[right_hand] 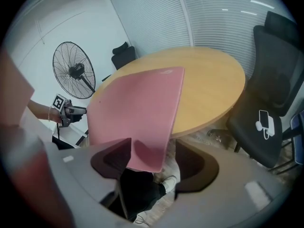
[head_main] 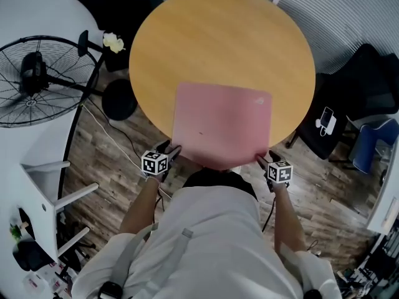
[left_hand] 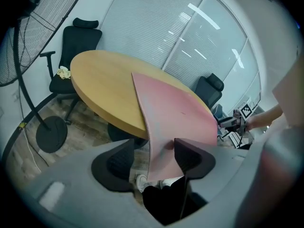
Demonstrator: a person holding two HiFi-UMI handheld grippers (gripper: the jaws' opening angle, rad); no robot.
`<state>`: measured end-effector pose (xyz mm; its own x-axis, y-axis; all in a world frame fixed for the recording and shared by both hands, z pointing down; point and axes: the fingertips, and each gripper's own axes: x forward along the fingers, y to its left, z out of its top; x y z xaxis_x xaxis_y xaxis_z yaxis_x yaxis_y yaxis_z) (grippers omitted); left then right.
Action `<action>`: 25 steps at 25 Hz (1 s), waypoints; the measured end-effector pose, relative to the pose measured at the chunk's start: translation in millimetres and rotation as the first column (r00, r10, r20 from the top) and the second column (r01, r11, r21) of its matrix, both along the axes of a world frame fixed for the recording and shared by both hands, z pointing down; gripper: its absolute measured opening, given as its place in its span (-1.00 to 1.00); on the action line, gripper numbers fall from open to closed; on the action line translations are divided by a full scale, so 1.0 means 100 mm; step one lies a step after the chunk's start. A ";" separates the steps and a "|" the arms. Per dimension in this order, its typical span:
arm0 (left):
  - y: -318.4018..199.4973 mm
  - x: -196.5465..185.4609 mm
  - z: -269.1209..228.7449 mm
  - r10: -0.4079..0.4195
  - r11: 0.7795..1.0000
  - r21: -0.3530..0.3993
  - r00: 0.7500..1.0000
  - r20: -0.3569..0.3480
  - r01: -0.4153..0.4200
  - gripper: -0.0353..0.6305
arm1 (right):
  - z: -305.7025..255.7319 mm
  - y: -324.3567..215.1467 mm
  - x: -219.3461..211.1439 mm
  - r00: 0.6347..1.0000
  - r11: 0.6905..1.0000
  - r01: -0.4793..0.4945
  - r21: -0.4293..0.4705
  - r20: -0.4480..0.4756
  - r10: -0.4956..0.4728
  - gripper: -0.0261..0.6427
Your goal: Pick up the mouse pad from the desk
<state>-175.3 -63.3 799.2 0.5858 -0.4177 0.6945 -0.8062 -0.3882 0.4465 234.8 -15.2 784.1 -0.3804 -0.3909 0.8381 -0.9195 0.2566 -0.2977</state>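
Observation:
A pink mouse pad lies on the round wooden table, its near edge hanging over the table's rim towards me. My left gripper stands at the pad's near left corner and my right gripper at its near right corner. In the left gripper view the pad droops between the wide jaws of the left gripper, resting on the right jaw with a gap to the left one. In the right gripper view the pad leans on the left jaw of the right gripper, clear of the right jaw. Both are open.
A standing fan is on the left, its base beside the table. A black chair with a white device on its seat stands at the right. Another black chair is behind the table. A white shelf is at my left.

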 end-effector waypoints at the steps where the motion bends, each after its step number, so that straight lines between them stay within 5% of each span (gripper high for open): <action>1: 0.00 0.01 0.01 0.005 1.000 -0.003 1.000 -0.012 -0.005 -0.08 | 0.01 0.00 0.00 1.000 1.000 -0.001 -0.004 0.009 0.001 -0.03; 8: 0.01 0.05 0.04 0.051 0.998 -0.019 0.996 -0.076 -0.052 -0.12 | 0.13 -0.02 -0.04 0.994 0.998 -0.027 -0.049 0.101 0.032 0.04; 17: 0.05 0.13 0.01 0.075 0.997 -0.008 0.995 -0.067 -0.075 -0.37 | 0.13 -0.03 -0.10 0.993 0.999 -0.017 -0.052 0.118 0.023 -0.22; 25: 0.06 0.04 -0.04 0.071 0.997 0.020 0.997 -0.041 -0.071 -0.76 | 0.05 -0.02 0.03 0.998 0.999 -0.031 -0.016 0.059 0.032 -0.84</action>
<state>-171.0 -57.6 795.3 0.6430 -0.3865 0.6612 -0.7570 -0.4523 0.4717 237.7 -16.7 789.0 -0.4170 -0.3912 0.8204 -0.9078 0.2233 -0.3550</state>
